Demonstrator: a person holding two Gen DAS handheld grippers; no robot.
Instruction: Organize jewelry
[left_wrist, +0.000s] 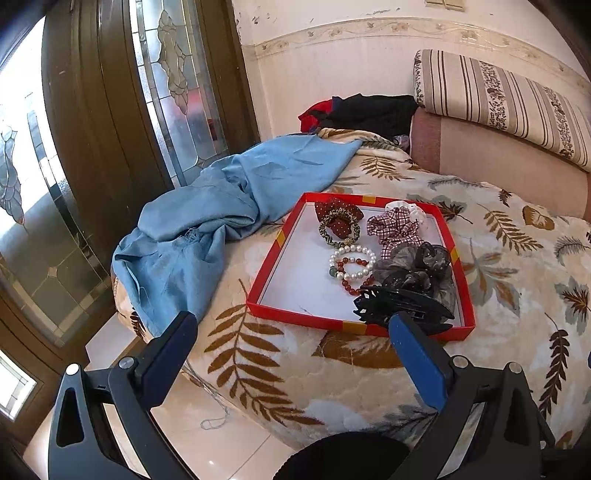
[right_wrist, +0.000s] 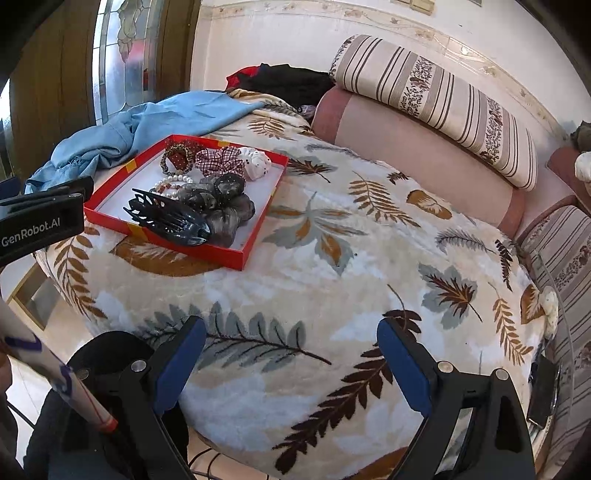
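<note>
Leaf-patterned bedding (right_wrist: 332, 266) covers the bed, a crumpled blue cloth (left_wrist: 207, 221) lying beside a red tray (left_wrist: 266, 273). Inside sit scrunchies (left_wrist: 397, 227), a pearl bracelet (left_wrist: 352, 262) and a black claw clip (left_wrist: 399, 302). Left gripper (left_wrist: 291, 332) and right gripper (right_wrist: 291, 336) hover with fingers spread wide, empty.

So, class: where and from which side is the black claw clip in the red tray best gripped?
Probably across the black claw clip's smooth, narrow curved body, not its splayed teeth. Come from above at the near edge of the red tray, where it lies on top, closest to the open left tool.
</note>
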